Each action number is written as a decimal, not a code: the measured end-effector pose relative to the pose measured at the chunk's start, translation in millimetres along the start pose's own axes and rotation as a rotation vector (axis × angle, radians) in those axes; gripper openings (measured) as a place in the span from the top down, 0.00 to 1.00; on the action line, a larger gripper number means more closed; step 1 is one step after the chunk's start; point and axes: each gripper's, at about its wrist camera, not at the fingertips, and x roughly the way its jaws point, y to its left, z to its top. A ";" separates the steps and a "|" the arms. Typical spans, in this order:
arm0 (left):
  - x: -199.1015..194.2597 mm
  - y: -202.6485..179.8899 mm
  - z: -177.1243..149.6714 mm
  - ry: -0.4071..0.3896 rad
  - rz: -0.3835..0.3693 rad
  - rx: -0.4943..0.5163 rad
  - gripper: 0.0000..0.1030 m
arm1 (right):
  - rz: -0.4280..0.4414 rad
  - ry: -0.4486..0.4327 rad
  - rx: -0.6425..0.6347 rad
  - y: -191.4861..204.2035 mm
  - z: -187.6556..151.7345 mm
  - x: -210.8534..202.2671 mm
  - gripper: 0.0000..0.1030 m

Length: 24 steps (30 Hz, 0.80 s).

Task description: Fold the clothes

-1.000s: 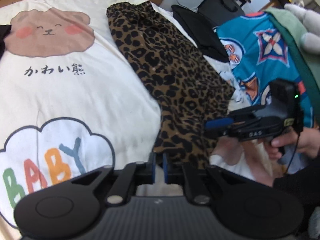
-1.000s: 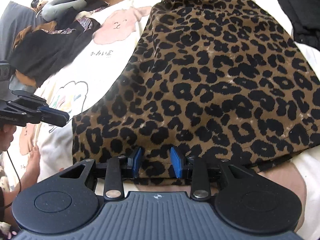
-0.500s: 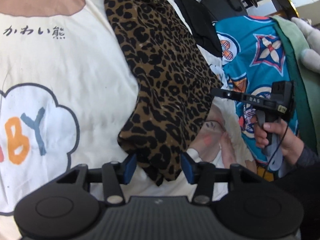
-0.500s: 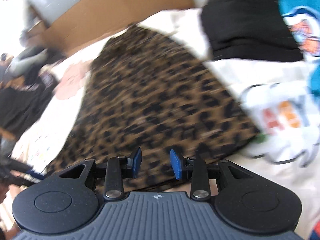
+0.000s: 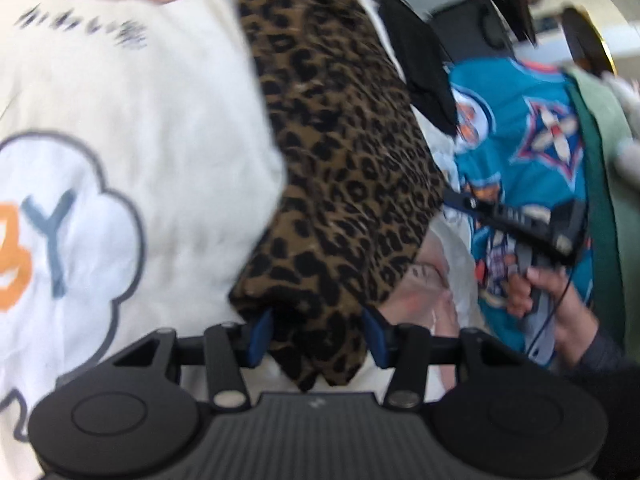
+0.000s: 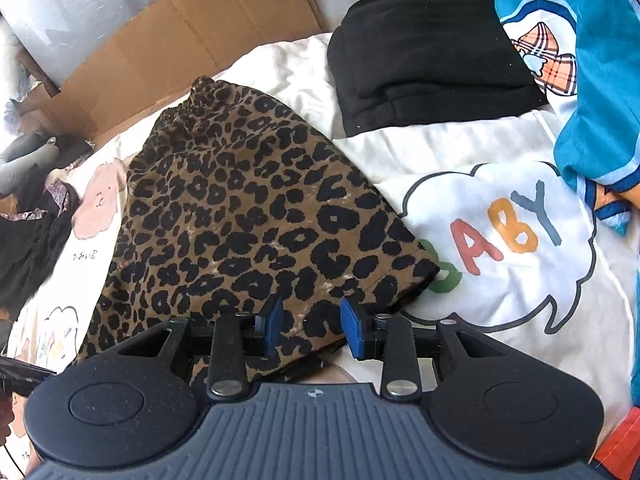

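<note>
A leopard-print garment [image 6: 248, 220] lies folded lengthwise on a white printed blanket [image 6: 480, 152], its gathered waistband at the far end. My right gripper [image 6: 312, 328] is open at the near hem, with the fabric edge lying between its blue pads but not pinched. In the left wrist view, which is blurred, the same garment [image 5: 344, 152] runs away from me. My left gripper [image 5: 318, 336] is wide open and straddles the garment's near corner. A hand holds the right gripper [image 5: 460, 200] just right of the garment.
A folded black garment [image 6: 428, 72] lies beyond the leopard piece on the right. Teal patterned fabric [image 6: 580, 80] covers the far right. Flattened cardboard [image 6: 180, 32] lines the back edge. A pile of dark clothes [image 6: 32, 240] sits at the left.
My left gripper was shut on the garment's near corner a second ago; it has opened wide and let go. The right gripper has swung rightward along the hem and stayed open.
</note>
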 end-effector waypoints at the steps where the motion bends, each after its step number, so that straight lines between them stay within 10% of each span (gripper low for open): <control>1: -0.6 4.3 0.2 -0.013 -0.006 -0.032 0.51 | -0.003 -0.004 0.005 -1.5 0.5 -0.4 0.62; 8: 4.9 20.5 7.8 -0.078 -0.098 -0.209 0.51 | -0.013 -0.040 0.045 -11.1 9.2 -2.3 0.62; 16: 16.9 8.2 -8.9 0.029 -0.175 -0.160 0.51 | -0.050 -0.074 0.058 -21.1 14.5 -6.1 0.62; 24: 15.1 15.4 -1.4 -0.045 -0.167 -0.245 0.51 | -0.130 -0.067 0.089 -38.3 12.6 -2.7 0.62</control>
